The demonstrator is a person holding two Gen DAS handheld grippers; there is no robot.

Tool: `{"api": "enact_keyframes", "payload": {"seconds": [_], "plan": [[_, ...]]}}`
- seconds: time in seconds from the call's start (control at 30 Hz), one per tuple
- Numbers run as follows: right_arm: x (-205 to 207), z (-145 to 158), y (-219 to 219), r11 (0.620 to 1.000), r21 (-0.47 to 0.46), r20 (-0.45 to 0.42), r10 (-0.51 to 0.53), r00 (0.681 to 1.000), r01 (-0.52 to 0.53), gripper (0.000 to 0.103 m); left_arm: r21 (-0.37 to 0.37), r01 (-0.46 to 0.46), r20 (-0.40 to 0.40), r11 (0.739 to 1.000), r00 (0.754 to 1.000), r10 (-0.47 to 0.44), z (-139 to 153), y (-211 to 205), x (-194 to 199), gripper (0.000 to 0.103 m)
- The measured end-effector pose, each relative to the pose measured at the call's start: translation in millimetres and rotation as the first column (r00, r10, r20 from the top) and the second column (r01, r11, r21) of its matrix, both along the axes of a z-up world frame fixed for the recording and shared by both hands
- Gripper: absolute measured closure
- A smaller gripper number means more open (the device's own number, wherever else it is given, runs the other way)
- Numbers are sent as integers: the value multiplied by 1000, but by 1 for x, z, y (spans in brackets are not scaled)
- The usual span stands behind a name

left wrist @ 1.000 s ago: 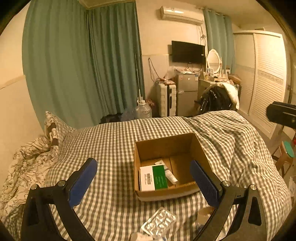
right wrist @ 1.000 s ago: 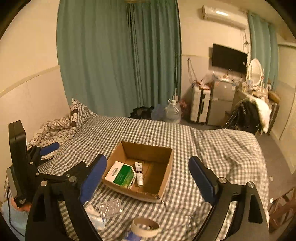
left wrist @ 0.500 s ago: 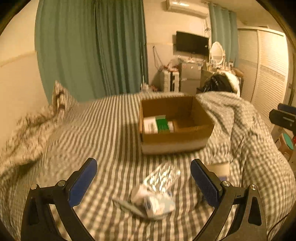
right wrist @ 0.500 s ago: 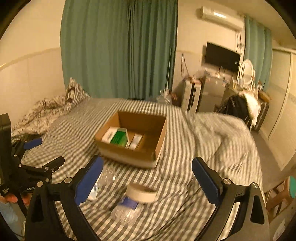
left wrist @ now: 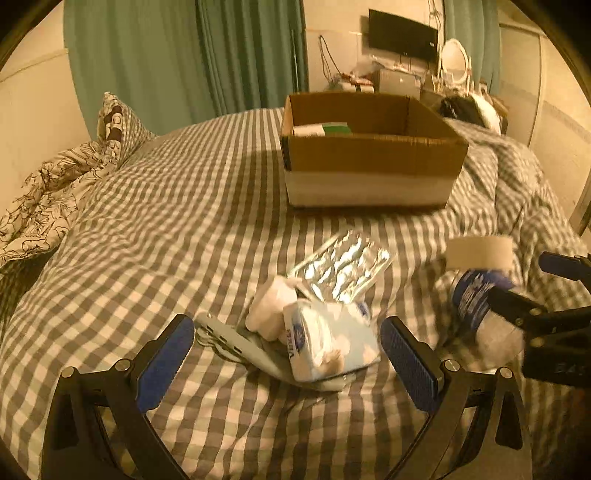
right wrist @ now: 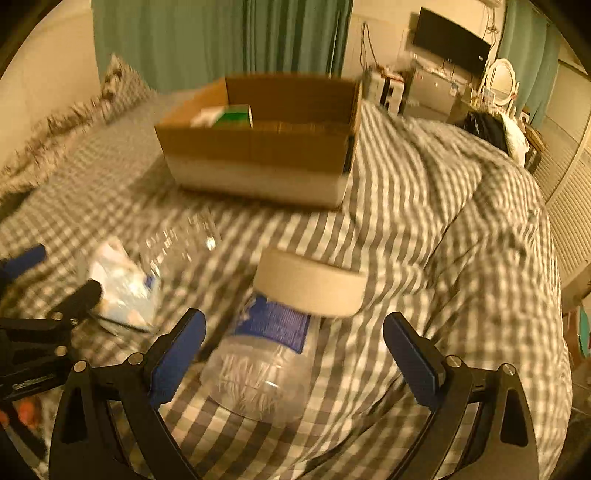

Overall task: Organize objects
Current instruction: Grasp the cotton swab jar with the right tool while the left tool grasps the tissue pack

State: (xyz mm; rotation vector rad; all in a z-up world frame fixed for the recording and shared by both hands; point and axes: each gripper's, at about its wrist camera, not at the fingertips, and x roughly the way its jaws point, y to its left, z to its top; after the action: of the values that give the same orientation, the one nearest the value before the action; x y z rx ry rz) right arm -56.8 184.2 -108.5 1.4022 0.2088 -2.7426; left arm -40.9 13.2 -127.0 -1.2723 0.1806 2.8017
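An open cardboard box [left wrist: 369, 158] [right wrist: 258, 147] sits on the checked bed and holds a green-and-white carton [left wrist: 325, 129] [right wrist: 229, 116]. My left gripper [left wrist: 286, 363] is open just above a tissue pack [left wrist: 328, 339], a white roll [left wrist: 271, 308], a grey flat tool [left wrist: 236, 341] and a foil blister pack [left wrist: 343, 269]. My right gripper [right wrist: 293, 356] is open around a lying clear plastic bottle with a blue label [right wrist: 266, 354] [left wrist: 476, 295]. A roll of beige tape [right wrist: 310, 284] [left wrist: 480, 253] rests on the bottle's far end.
The checked duvet [left wrist: 166, 221] covers the bed, with a patterned pillow and floral sheet [left wrist: 66, 177] at far left. Green curtains [left wrist: 184, 55], a TV [left wrist: 402, 35], dresser clutter and a white wardrobe [right wrist: 569, 192] lie beyond the bed.
Both grippers have dropped low and moved forward toward the loose items. The box now looks farther up the frames, and the bottle lies between my right fingers.
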Motion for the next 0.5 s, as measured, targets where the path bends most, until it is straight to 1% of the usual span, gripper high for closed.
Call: {"api": "enact_keyframes", "payload": {"seconds": [0.1, 0.2, 0.3, 0.33, 0.4, 0.5], "plan": [[-8, -19, -3, 1000, 19, 42, -9, 999, 8, 6, -9, 1, 30, 1000, 1000, -1, -9, -1, -3, 0], [-11, -32, -2, 1000, 3, 80, -7, 997, 6, 7, 5, -4, 47, 1000, 999, 4, -13, -4, -5, 0], [-11, -40, -5, 1000, 2, 112, 20, 993, -21, 22, 10, 5, 55, 1000, 998, -5, -13, -1, -7, 0], [-12, -45, -5, 999, -8, 130, 33, 991, -32, 35, 4, 9, 58, 1000, 998, -9, -13, 1, -7, 0], [-10, -46, -4, 999, -4, 134, 39, 990, -39, 37, -8, 22, 63, 1000, 998, -21, -13, 8, -8, 0], [-3, -37, 0, 999, -17, 102, 50, 993, -49, 38, -20, 41, 79, 999, 996, -40, -17, 19, -10, 0]]}}
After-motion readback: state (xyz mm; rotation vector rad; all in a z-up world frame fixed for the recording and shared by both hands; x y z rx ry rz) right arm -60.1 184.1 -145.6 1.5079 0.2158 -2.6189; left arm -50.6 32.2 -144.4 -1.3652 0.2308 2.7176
